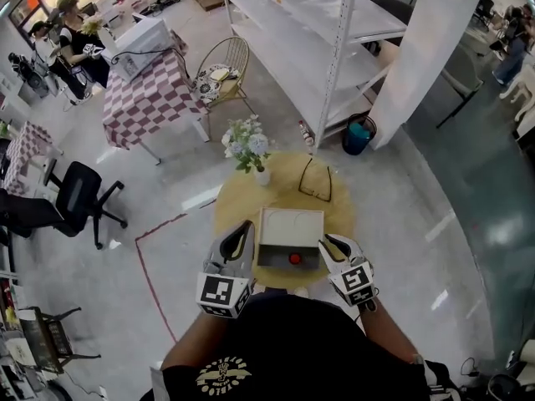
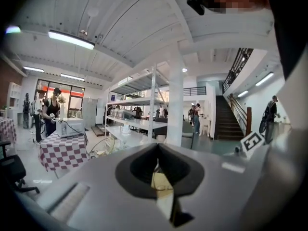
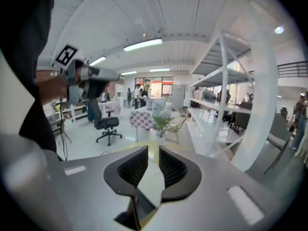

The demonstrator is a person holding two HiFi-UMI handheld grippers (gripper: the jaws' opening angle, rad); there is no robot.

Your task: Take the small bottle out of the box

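Lying inside the box [image 1: 288, 222], the small bottle [image 1: 294, 258] shows only as a round red top close to the box's near wall, on the person's side. The left gripper [image 1: 242, 229] flanks the box's left wall and the right gripper [image 1: 332, 241] flanks its right wall. The bottle lies between the two claws, level with their tips. From above, contact between either claw and the box cannot be judged.

Left gripper: clenched. In the left gripper view the pads [image 2: 139, 166] meet at the tips, with nothing between them.

Right gripper: released. In the right gripper view a narrow gap separates the pads [image 3: 132, 170], and only the table [image 1: 238, 211] shows through it.

Edges: the box stands on the round table, close to the rim on the person's side. A narrow band of bare tabletop borders the box on its left and right. Beyond the box's far wall, a vase of flowers [image 1: 247, 150] stands to the left and a pair of eyeglasses [image 1: 315, 182] lies to the right, both apart from the box.
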